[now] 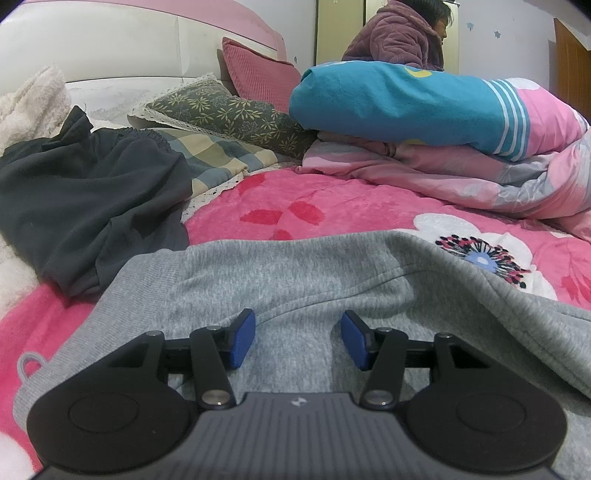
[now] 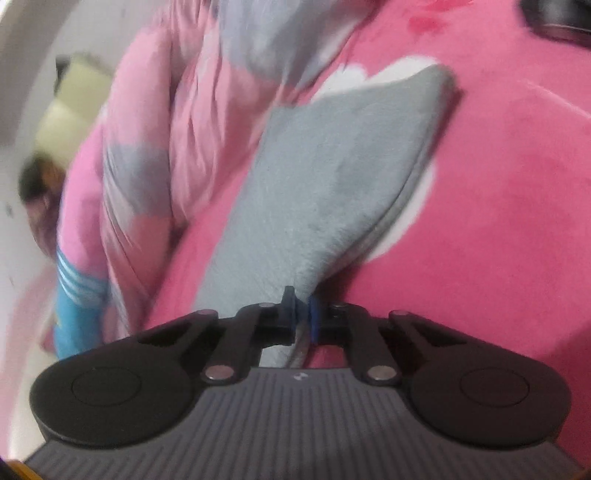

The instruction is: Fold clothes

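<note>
On a bed covered by a pink flowered blanket (image 1: 295, 206), a grey knitted garment (image 1: 280, 280) is spread in the near foreground, its fabric running under the left gripper (image 1: 298, 339). That gripper is seen with its blue-padded fingers (image 1: 243, 341) apart and nothing caught between them, the cloth lying just below. A small grey loop (image 1: 27, 363) is visible at the garment's near left edge.

In the right wrist view, which is blurred, a pointed part of the same grey garment (image 2: 332, 184) is drawn out from the right gripper (image 2: 303, 317), whose fingers are pressed together on the fabric. The pink blanket (image 2: 498, 221) is shown behind it.

To the left of the garment, a heap of dark clothing (image 1: 85, 199) is laid on the blanket, with a cream fleecy cloth (image 1: 29, 99) beyond it. Farther off, a checked pillow (image 1: 214, 151), a green leaf-patterned pillow (image 1: 236, 114) and a pink cushion (image 1: 258, 74) are set against the white and pink headboard (image 1: 129, 40). At far right, a folded blue and pink quilt (image 1: 424, 103) is stacked on pink bedding (image 1: 480, 177). A person in a purple padded jacket (image 1: 399, 33) is seen behind the quilt.
</note>
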Demonstrator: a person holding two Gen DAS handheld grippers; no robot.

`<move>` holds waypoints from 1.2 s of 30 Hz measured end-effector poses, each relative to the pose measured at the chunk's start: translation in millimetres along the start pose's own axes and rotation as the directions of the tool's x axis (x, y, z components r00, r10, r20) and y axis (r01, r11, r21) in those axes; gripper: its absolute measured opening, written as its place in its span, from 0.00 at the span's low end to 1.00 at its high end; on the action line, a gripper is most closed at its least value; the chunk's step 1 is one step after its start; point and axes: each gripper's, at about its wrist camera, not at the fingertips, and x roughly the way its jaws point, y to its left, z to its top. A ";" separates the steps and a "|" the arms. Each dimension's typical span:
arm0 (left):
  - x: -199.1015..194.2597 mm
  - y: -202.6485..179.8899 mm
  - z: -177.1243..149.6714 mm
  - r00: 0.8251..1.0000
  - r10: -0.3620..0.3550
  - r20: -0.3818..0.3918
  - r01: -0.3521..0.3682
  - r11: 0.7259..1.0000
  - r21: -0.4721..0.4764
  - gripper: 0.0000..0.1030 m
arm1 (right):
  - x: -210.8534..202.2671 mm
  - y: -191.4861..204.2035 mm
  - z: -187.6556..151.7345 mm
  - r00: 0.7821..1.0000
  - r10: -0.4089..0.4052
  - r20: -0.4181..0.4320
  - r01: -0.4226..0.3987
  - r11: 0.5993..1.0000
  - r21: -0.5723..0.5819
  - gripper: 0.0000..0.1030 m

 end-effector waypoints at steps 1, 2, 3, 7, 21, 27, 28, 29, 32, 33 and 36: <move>0.1 0.0 0.0 1.000 0.000 0.000 0.000 1.000 -0.001 0.52 | -13.1 -0.8 -2.9 0.999 0.027 0.043 -0.028 1.000 0.011 0.03; 0.3 -0.3 0.2 1.000 0.000 0.000 0.000 1.000 0.000 0.52 | -25.5 -1.7 -5.6 0.995 0.051 0.084 -0.053 0.998 0.019 0.03; 0.3 -0.6 0.2 1.000 0.000 0.000 0.000 1.000 0.000 0.52 | -32.0 -4.3 -6.5 0.994 0.049 0.101 -0.051 0.999 0.014 0.03; -0.2 -0.9 -0.2 1.000 0.000 0.000 0.000 1.000 -0.002 0.52 | -27.5 -29.7 -10.9 0.996 -0.063 0.062 0.060 0.997 0.038 0.03; 0.7 -0.7 -0.7 1.000 0.002 -0.001 -0.002 1.000 0.002 0.52 | -44.8 -64.1 37.9 0.973 -0.138 0.186 0.117 0.986 0.123 0.22; 2.0 -2.9 -0.8 1.000 0.008 -0.002 -0.008 1.000 0.012 0.53 | -8.4 -58.3 66.1 0.974 -0.145 0.175 0.130 0.987 0.097 0.19; 2.2 -3.0 -0.8 1.000 0.009 -0.003 -0.009 1.000 0.013 0.53 | -7.3 -56.8 67.9 0.972 -0.152 0.177 0.139 0.987 0.085 0.09; 2.1 -2.9 -0.8 1.000 0.009 -0.002 -0.009 1.000 0.013 0.53 | -6.3 -55.2 69.7 0.971 -0.159 0.179 0.148 0.986 0.074 0.06; 2.4 -2.5 -0.9 1.000 0.008 -0.002 -0.008 1.000 0.013 0.53 | -24.1 -35.2 70.2 0.955 -0.129 0.267 0.131 0.991 0.008 0.03; 2.4 -2.5 -0.9 1.000 0.008 -0.003 -0.008 1.000 0.013 0.53 | -33.0 -26.6 69.7 0.946 -0.111 0.304 0.123 0.992 -0.019 0.03; 2.1 -2.7 -0.6 1.000 0.008 -0.003 -0.007 1.000 0.013 0.53 | -47.5 -20.8 66.5 0.932 -0.178 0.317 0.204 0.978 -0.051 0.03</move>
